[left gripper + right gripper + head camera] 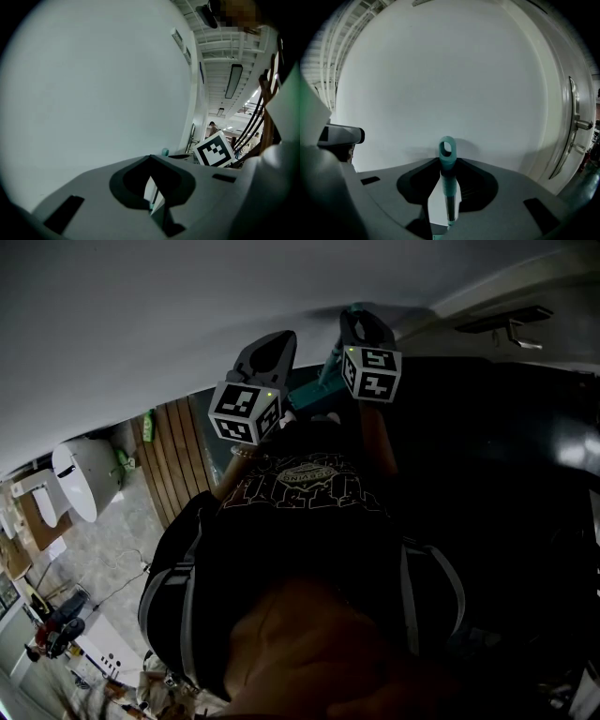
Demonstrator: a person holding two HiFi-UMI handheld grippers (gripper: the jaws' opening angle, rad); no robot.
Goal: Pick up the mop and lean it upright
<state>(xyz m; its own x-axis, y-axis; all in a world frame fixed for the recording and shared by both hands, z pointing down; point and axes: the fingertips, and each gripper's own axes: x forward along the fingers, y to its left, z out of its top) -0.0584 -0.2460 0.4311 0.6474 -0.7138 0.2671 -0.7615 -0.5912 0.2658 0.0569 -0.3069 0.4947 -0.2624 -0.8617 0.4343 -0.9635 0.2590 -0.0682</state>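
Observation:
The mop's teal handle (447, 161), with a hanging loop at its top, stands upright against the white wall (454, 75) in the right gripper view. It runs between the jaws of my right gripper (449, 194), which stand apart and do not seem to press on it. In the head view the teal handle (314, 392) shows between the two marker cubes, with the right gripper (362, 329) above it. My left gripper (265, 357) is raised beside it, and in the left gripper view the left gripper (153, 197) has its pads close together with nothing between them. The handle's tip (165, 151) peeks past its body. The mop head is hidden.
A door with a metal handle (577, 124) stands right of the wall. In the head view a wooden slatted panel (178, 451) and a white toilet (80, 479) are at the lower left, with clutter (56, 629) on the floor. A person's dark shirt (309, 549) fills the middle.

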